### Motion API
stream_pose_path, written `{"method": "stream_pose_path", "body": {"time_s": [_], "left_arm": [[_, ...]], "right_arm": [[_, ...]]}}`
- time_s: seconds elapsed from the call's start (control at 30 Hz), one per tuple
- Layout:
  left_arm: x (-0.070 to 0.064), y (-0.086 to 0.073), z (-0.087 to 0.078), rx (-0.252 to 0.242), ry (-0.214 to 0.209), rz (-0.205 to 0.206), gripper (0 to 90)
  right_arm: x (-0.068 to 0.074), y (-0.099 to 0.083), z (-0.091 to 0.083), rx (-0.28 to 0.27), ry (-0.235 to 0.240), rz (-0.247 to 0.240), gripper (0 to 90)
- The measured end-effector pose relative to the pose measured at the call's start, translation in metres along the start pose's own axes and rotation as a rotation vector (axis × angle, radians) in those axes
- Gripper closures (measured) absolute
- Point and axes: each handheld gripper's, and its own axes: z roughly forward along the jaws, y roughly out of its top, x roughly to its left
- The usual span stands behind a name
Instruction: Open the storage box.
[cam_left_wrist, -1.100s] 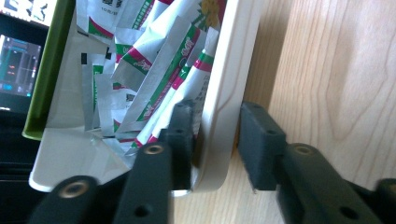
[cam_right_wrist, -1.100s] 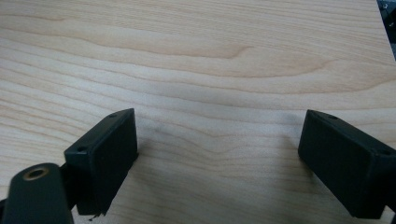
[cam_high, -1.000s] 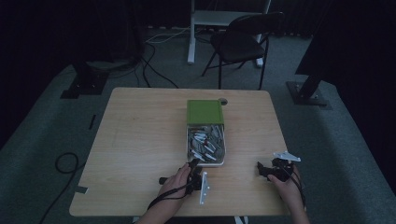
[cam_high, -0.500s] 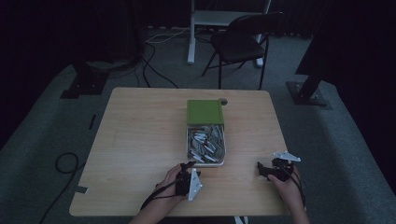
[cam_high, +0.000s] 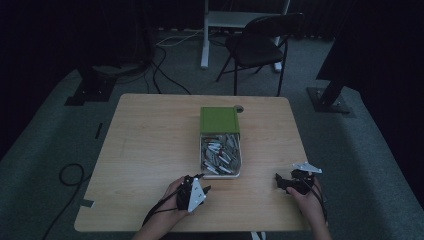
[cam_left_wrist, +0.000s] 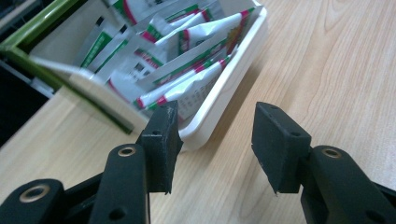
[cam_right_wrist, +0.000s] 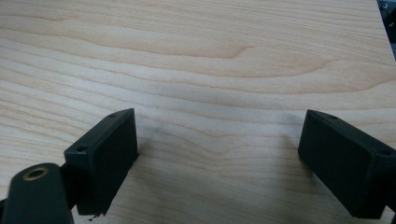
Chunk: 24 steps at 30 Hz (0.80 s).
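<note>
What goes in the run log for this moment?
left claw: open, near box of packets | right claw: open over table

Left gripper (cam_high: 201, 186) drawn back from lower edge of white tray (cam_high: 239, 167), toward bottom of frame in high view. Previously close against tray's lower-left corner; now near it, apart, lower centre-left. Grey plate on gripper turned, now facing up and right. Left hand (cam_high: 172, 197) shifted down with it.
</note>
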Motion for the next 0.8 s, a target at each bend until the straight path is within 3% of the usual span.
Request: {"method": "stream_pose_path", "body": {"time_s": [0.2,0.27,0.57,0.73,0.77,0.8], "left_arm": [[0.012,-0.017,-0.008,0.006,0.012,-0.078,50.9],[0.018,-0.024,-0.013,0.005,0.029,-0.135,49.9],[0.028,-0.042,-0.023,0.017,0.06,-0.234,43.3],[0.037,-0.053,-0.03,0.023,0.088,-0.326,37.6],[0.037,-0.053,-0.03,0.023,0.088,-0.326,36.4],[0.041,-0.059,-0.032,0.024,0.094,-0.362,36.1]], "right_arm": [[0.0,0.0,0.0,0.0,0.0,0.002,11.5],[0.0,0.0,0.0,0.0,0.0,0.001,11.5],[0.0,0.0,0.0,0.0,0.0,0.0,11.5],[0.0,0.0,0.0,0.0,0.0,0.001,11.4],[0.0,0.0,0.0,0.0,0.0,0.001,11.4],[0.0,0.0,0.0,0.0,-0.001,0.0,11.4]]}}
